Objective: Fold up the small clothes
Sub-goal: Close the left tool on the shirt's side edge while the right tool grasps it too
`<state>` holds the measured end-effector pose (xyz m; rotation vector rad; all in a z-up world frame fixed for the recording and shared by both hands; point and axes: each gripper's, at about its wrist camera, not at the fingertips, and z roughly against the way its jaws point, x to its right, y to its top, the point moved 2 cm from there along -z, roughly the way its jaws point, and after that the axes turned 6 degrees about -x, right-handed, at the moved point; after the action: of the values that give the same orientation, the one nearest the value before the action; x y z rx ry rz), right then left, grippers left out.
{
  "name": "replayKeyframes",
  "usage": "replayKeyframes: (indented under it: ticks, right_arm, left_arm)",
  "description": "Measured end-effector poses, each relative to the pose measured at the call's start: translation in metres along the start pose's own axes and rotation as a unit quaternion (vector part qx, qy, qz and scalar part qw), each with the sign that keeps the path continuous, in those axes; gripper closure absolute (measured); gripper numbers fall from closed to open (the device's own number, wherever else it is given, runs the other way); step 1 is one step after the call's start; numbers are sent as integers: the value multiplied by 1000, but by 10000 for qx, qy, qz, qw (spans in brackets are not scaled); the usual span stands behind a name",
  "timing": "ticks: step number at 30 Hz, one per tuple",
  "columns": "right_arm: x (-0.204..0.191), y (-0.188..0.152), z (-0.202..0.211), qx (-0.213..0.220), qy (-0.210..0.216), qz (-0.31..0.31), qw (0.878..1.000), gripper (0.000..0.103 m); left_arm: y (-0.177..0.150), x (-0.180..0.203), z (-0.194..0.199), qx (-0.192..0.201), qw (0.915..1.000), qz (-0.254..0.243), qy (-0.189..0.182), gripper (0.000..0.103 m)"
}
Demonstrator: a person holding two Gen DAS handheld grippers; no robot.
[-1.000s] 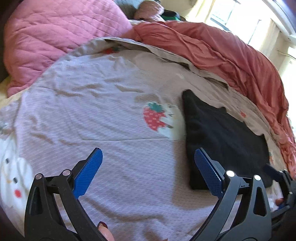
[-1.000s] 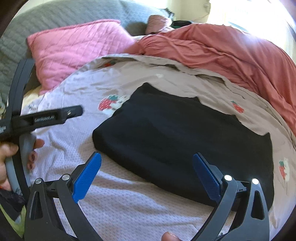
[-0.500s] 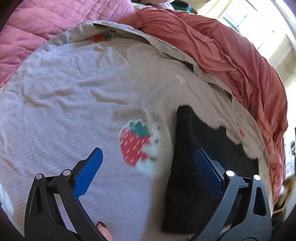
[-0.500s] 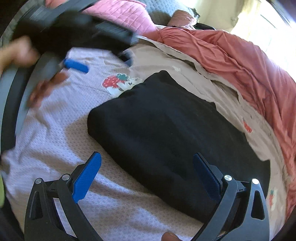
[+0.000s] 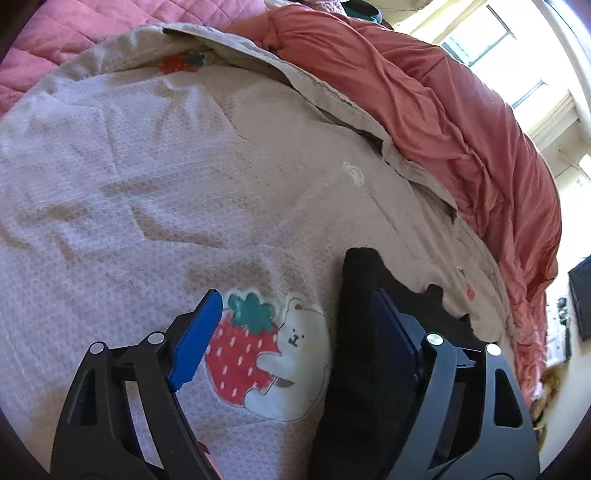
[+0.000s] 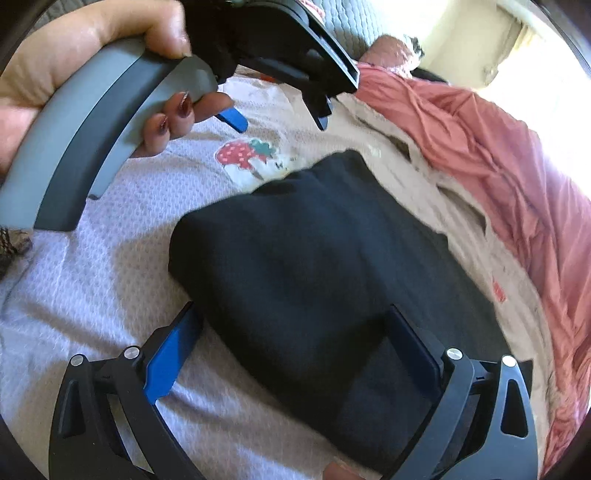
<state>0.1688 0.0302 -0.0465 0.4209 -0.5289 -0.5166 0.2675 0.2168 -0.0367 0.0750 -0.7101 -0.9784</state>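
**Both grippers close on the near edge of the black garment**

Nearest to where the person stands, the right gripper (image 6: 291,350) hangs over the bed with its jaws spread wide, nothing between them but air and cloth below. The black garment (image 6: 314,251) lies flat on the patterned bedspread (image 6: 92,288), and its near edge sits right under this gripper: the left blue pad is over the bedspread just beside the garment's near-left corner, the other pad over the dark fabric itself. The garment's long axis seems to run from that near-left corner away to the far right, so the right gripper is the nearer one to the edge that a fold would lift.

A little further on, the left gripper (image 5: 295,343) is also spread open and empty. The garment (image 5: 369,369) lies to its right, under its right finger, while the strawberry-and-bear patch (image 5: 266,354) shows between the jaws. To grasp the cloth it would, I judge, need to shift rightward.

Beyond, the salmon quilt (image 5: 443,110) is heaped along the far side, with a pink pillow (image 5: 74,33) at the head.
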Motion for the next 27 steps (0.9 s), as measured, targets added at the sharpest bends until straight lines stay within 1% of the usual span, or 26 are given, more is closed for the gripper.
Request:
replayKeyframes:
  ticks: [1, 2, 3, 4, 6, 7, 8, 10, 11, 12, 14, 15, 17, 19, 20, 22, 24, 26, 27]
  right_arm:
    - [-1, 1, 0, 34, -23, 27, 10000, 14]
    - [-2, 1, 2, 77, -60, 62, 9999, 19]
    - [-4, 1, 4, 141, -69, 118, 9998, 29]
    - [-5, 2, 7, 201, -37, 169, 9996, 36]
    - [-6, 1, 13, 329, 24, 230, 9992, 64]
    - [-5, 1, 16, 373, 70, 196, 9991, 69]
    - [-2, 1, 19, 410, 126, 118, 9990, 77]
    - [9, 0, 25, 470, 219, -176, 9985, 90]
    - [15, -1, 27, 479, 310, -333, 9978, 93]
    - [27, -2, 29, 502, 578, -638, 9950, 93]
    - [47, -5, 29, 482, 915, -1181, 9876, 94]
    - [52, -6, 30, 491, 1010, -1332, 9847, 94]
    - [59, -8, 32, 543, 1185, -1512, 9799, 95]
    - [60, -11, 35, 579, 1245, -1597, 9776, 95]
    - [60, -12, 35, 592, 1284, -1631, 9764, 95]
    - [58, -13, 35, 612, 1339, -1662, 9750, 95]
    - [56, -14, 35, 615, 1349, -1680, 9746, 95]
    - [55, -15, 35, 611, 1369, -1704, 9739, 95]
    - [55, -15, 35, 613, 1360, -1706, 9740, 95]
  left_arm:
    - [1, 1, -1, 1, 10000, -35, 5, 29]
    - [2, 2, -3, -20, 10000, -63, -2, 29]
    - [2, 4, -5, -76, 9999, -75, -63, 29]
    - [1, 4, -9, -176, 9996, -16, -213, 29]
    - [-1, 6, -19, -417, 9983, 10, -414, 29]
    - [-3, 8, -22, -507, 9975, -4, -497, 29]
    - [-5, 9, -25, -595, 9966, -7, -578, 29]
    - [-8, 11, -30, -750, 9943, 27, -752, 29]
    - [-10, 12, -32, -826, 9930, 30, -849, 29]
    - [-11, 14, -33, -851, 9919, 44, -946, 29]
    - [-14, 17, -34, -923, 9892, 70, -1138, 29]
    - [-16, 19, -36, -967, 9872, 101, -1264, 29]
    - [-20, 23, -41, -1095, 9824, 183, -1501, 29]
    - [-25, 28, -47, -1175, 9810, 180, -1535, 30]
    - [-26, 32, -49, -1187, 9810, 151, -1524, 33]
    - [-31, 38, -52, -1260, 9796, 94, -1561, 46]
    - [-34, 41, -55, -1326, 9779, 112, -1615, 69]
    - [-36, 43, -58, -1334, 9794, 62, -1515, 76]
    - [-37, 44, -58, -1313, 9797, 65, -1515, 81]
